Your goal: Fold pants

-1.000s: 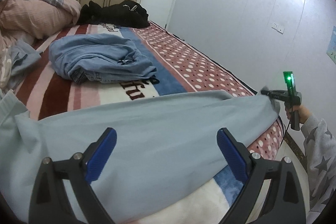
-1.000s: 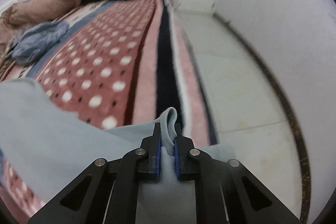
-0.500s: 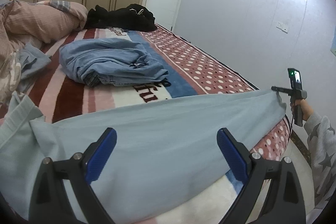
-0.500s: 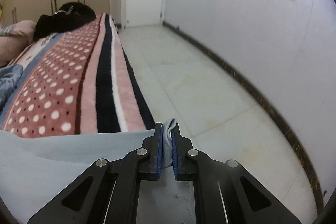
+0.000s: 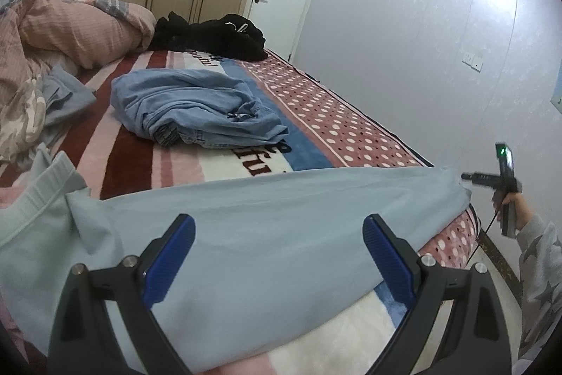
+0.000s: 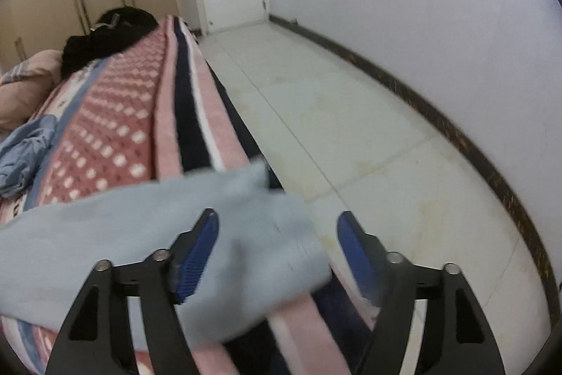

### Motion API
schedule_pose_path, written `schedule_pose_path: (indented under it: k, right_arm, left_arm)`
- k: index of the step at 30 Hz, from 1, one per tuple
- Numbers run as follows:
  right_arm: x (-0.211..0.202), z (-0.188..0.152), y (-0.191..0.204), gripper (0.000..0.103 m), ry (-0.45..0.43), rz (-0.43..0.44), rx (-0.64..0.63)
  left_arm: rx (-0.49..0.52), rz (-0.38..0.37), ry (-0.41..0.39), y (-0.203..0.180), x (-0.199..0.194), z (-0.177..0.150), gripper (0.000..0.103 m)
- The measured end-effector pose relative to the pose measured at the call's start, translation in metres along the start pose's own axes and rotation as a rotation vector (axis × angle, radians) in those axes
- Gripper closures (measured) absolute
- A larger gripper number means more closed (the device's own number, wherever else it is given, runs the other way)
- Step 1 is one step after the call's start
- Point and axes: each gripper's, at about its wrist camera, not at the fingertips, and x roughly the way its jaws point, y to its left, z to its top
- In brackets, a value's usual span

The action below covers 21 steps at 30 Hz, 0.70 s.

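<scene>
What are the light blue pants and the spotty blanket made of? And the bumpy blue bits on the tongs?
Light blue pants: probably soft knit cotton, matte, with a ribbed waistband and soft drape.
Spotty blanket: looks like plush fleece, since its surface is fuzzy.
Blue pads: likely ridged rubber or plastic, too hard to tell which, on black arms that look like hard plastic.

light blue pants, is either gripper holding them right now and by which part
Neither. The right gripper is opening over the pants leg end, pads clear; the left gripper is open.
</scene>
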Motion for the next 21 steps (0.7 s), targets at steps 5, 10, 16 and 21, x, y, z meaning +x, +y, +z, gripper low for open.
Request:
schedule_pose_path:
  k: [5, 10, 16, 21]
  right_arm:
    - [0.017, -0.029, -0.035, 0.072, 0.048, 0.134, 0.222]
    - [-0.006, -0.033, -0.017, 0.097, -0.075, 0.095, 0.176]
    - [-0.012, -0.014, -0.015, 0.091, -0.167, 0.026, 0.174]
    - [0.005, -0.031, -0.022, 0.044, -0.074, 0.038, 0.293]
  left_arm:
    - [0.004, 0.041, -0.006, 0.007, -0.009, -0.005, 0.008]
    - [-0.029, 0.104, -0.014, 0.029, -0.021, -0.009, 0.008]
    - [-0.103, 0.134, -0.037, 0.054, -0.039, -0.015, 0.008]
    - [-0.118, 0.173, -0.053, 0.065, -0.053, -0.018, 0.008]
